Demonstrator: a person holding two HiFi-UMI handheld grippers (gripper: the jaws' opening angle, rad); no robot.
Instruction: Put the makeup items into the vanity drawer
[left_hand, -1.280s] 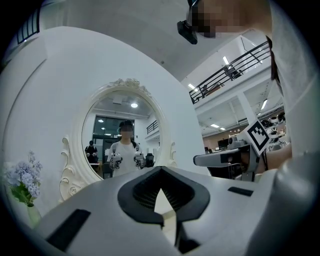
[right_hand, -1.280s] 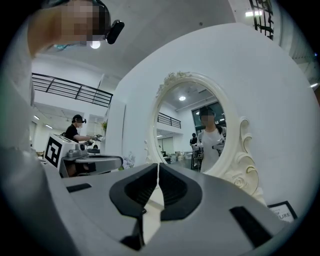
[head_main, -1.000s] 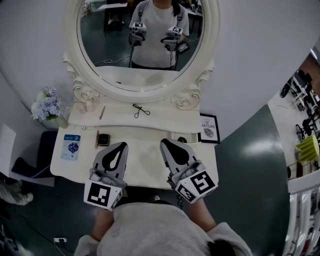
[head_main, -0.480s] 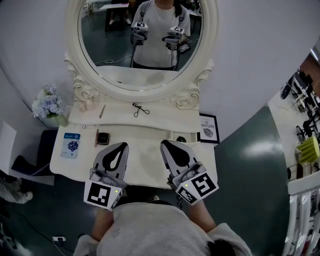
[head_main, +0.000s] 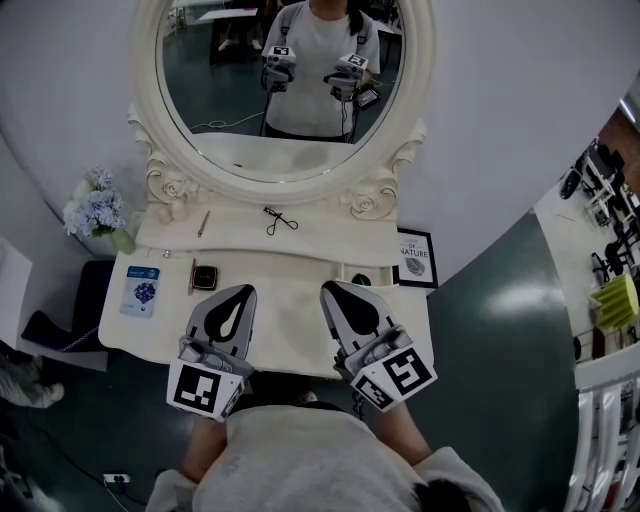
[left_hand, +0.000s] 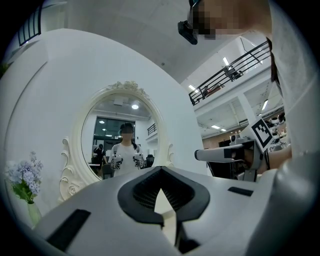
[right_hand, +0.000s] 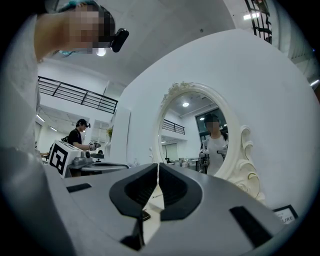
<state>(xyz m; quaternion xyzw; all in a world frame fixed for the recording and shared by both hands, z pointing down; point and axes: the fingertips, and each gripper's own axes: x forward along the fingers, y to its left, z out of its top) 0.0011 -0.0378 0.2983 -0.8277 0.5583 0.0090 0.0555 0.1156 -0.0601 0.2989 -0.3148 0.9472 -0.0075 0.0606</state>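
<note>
Both left tongs (head_main: 243, 291) and right tongs (head_main: 328, 288) are clenched empty, makeup compact (head_main: 205, 277) near the left tips

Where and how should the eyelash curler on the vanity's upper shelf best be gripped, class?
Pinch the eyelash curler across its thin middle, where the arms cross, probably from straight above: it lies flat on the upper shelf, and the mirror frame stands close behind.
</note>
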